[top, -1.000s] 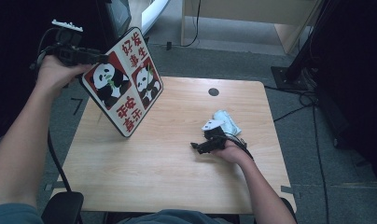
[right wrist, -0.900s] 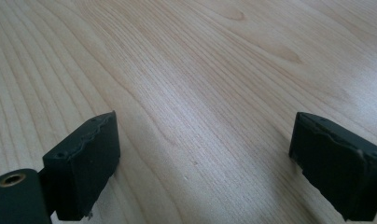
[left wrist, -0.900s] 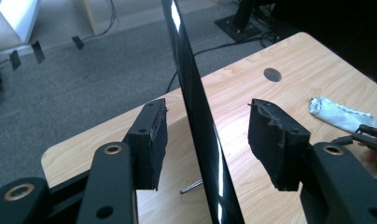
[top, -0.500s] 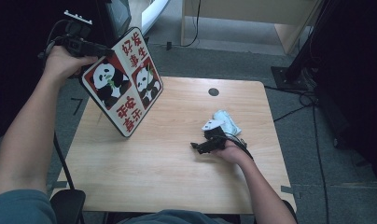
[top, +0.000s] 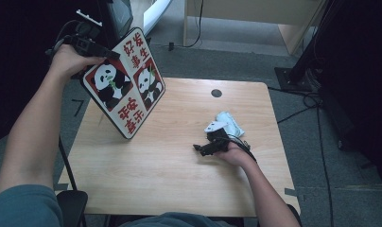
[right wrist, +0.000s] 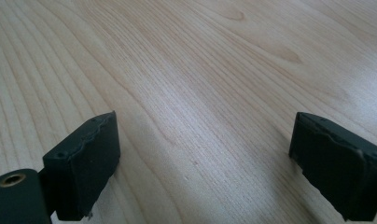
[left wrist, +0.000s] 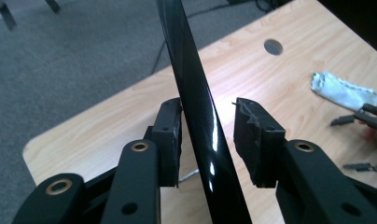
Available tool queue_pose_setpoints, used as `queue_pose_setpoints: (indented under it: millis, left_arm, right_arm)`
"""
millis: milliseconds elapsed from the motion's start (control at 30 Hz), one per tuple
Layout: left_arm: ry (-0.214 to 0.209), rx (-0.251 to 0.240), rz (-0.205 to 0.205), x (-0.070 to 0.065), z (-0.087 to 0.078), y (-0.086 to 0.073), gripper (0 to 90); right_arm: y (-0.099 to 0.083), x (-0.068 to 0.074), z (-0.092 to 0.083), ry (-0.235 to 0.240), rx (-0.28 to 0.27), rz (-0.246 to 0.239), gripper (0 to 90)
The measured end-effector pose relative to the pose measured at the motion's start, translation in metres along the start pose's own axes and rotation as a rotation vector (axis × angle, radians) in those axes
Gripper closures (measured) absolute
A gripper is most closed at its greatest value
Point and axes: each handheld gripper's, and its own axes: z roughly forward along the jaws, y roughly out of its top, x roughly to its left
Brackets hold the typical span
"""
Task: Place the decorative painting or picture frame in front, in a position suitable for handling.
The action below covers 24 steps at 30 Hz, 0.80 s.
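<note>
The left gripper (top: 87,45) sat at the panda board's (top: 125,85) ten o'clock corner; its jaws had just been closing around the edge (left wrist: 200,116), one pad touching, one just apart. The board stood tilted on the table (top: 170,179). The right gripper (top: 209,147) rested wide open, a cloth (top: 227,124) at its one o'clock.

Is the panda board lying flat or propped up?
Propped up: the panda board leans tilted, bottom corner on the table, top edge between the left gripper jaws.

The board (left wrist: 203,126) runs off the frame's top and bottom in the left gripper view — edge-on, its panda face unseen. The cloth (top: 227,124) lies partly behind the right gripper (top: 205,148) — its far jaw hidden.
</note>
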Motion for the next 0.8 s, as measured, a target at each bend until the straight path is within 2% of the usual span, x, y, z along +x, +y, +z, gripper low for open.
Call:
queue_pose_setpoints:
  millis: [133,233,300,400,800]
  left_arm:
    - [-0.009,0.058,0.018,-0.001,0.005,0.005,64.4]
    - [-0.007,0.094,0.016,-0.002,0.009,0.008,65.9]
    - [-0.014,0.116,-0.001,-0.001,0.010,0.009,67.3]
    - [-0.003,0.156,-0.001,0.000,0.012,0.011,71.2]
    - [-0.016,0.220,-0.121,0.000,0.012,0.019,78.7]
  right_arm:
    - [0.000,0.000,0.000,0.000,0.000,0.000,8.9]
    - [0.000,0.000,0.000,0.000,0.001,0.001,9.0]
    - [0.000,0.000,0.000,0.001,0.001,0.001,8.9]
    - [0.000,0.000,0.000,0.000,0.001,0.001,8.9]
    - [0.000,0.000,0.000,-0.002,0.000,0.001,8.9]
